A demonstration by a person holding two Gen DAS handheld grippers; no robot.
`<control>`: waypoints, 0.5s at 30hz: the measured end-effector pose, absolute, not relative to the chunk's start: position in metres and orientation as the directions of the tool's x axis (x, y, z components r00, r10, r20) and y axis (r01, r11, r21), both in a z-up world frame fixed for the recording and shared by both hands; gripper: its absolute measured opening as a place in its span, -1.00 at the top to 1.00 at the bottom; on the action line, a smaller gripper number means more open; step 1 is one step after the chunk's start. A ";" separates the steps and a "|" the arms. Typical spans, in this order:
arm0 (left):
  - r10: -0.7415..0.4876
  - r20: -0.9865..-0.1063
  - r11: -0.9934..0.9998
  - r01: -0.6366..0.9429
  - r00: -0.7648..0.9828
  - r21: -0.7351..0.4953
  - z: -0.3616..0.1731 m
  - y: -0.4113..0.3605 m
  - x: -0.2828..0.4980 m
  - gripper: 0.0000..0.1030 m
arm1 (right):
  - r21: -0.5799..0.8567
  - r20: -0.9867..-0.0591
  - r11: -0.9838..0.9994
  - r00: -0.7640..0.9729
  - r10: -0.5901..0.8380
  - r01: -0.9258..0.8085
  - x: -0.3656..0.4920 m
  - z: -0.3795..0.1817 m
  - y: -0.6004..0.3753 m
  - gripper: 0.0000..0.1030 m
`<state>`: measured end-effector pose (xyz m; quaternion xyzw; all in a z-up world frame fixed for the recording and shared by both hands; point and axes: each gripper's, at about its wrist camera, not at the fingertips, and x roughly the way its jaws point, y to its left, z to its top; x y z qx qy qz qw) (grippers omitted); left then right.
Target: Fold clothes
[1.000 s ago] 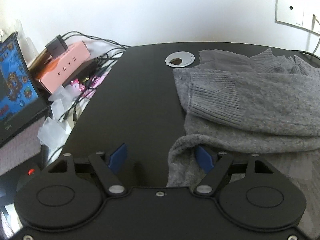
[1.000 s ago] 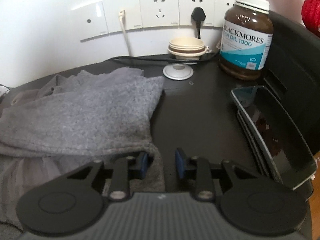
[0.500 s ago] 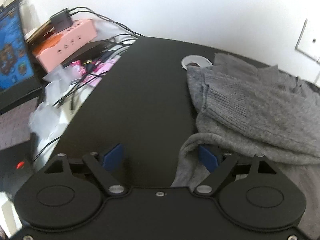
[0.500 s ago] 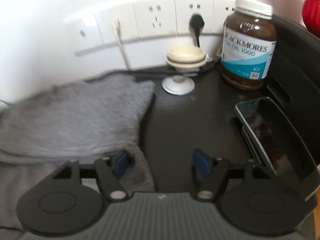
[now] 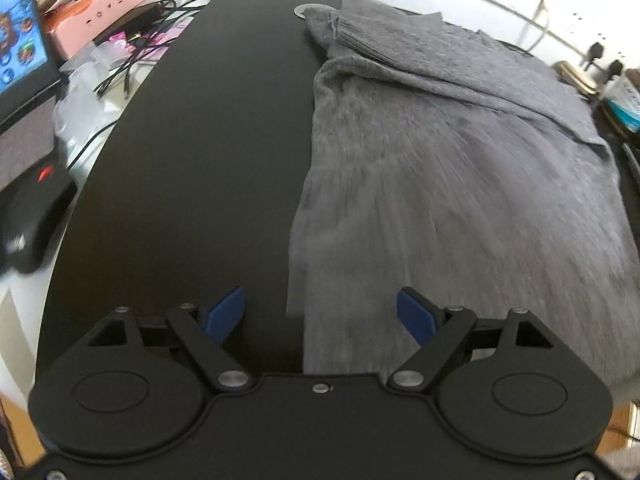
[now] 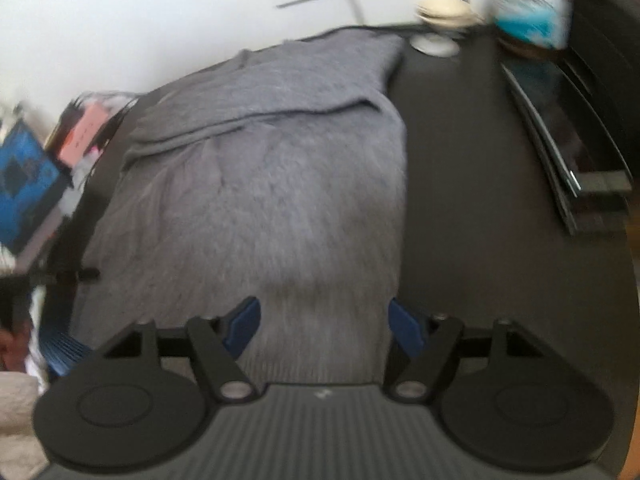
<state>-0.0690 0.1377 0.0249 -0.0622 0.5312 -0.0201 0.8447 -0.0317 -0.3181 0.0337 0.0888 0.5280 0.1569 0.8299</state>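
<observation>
The left gripper (image 5: 321, 307) is standing with its blue pads spread wide, gripping nothing, and hovering above the near left edge of the grey knitted sweater (image 5: 452, 168); that edge is running between the jaws, closer to the pad at three o'clock, with neither pad pressing on it. The right gripper (image 6: 323, 321) is likewise gaping, its jaws wide apart and clamping nothing, and hanging over the near right part of the sweater (image 6: 272, 184), the cloth showing in the gap between the pads without touching them. The sweater is lying flat on the black table (image 5: 208, 152), filling the stretch from the centre out to three o'clock in the left wrist view, with a folded-over band crossing its far end toward one o'clock. In the blurred right wrist view the same fold is sitting toward eleven o'clock. Out at two o'clock in that view a brown bottle with a blue label (image 6: 532, 20) is standing beside a pale dish (image 6: 444, 14). At three o'clock a dark tablet-like device (image 6: 572, 140) is lying on the table. In the left wrist view a pink box (image 5: 100, 8) and tangled cables (image 5: 140, 40) are sitting at eleven o'clock, and a black mouse (image 5: 36, 220) is resting at nine o'clock.
</observation>
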 end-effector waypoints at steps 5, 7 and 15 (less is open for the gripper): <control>-0.261 -0.876 0.949 -0.057 0.405 -0.309 0.026 0.161 -0.090 -0.63 | 0.391 -0.845 0.920 0.402 0.352 0.015 -0.067 0.019 -0.336 -0.37; -0.350 -0.854 0.911 -0.071 0.384 -0.405 0.023 0.172 -0.094 -0.63 | 0.425 -0.833 0.903 0.420 0.360 0.070 -0.078 0.012 -0.341 -0.36; -0.622 -0.721 0.702 -0.190 0.306 -0.686 0.000 0.201 -0.095 -0.62 | 0.558 -0.776 0.788 0.503 0.382 0.262 -0.123 -0.009 -0.363 -0.35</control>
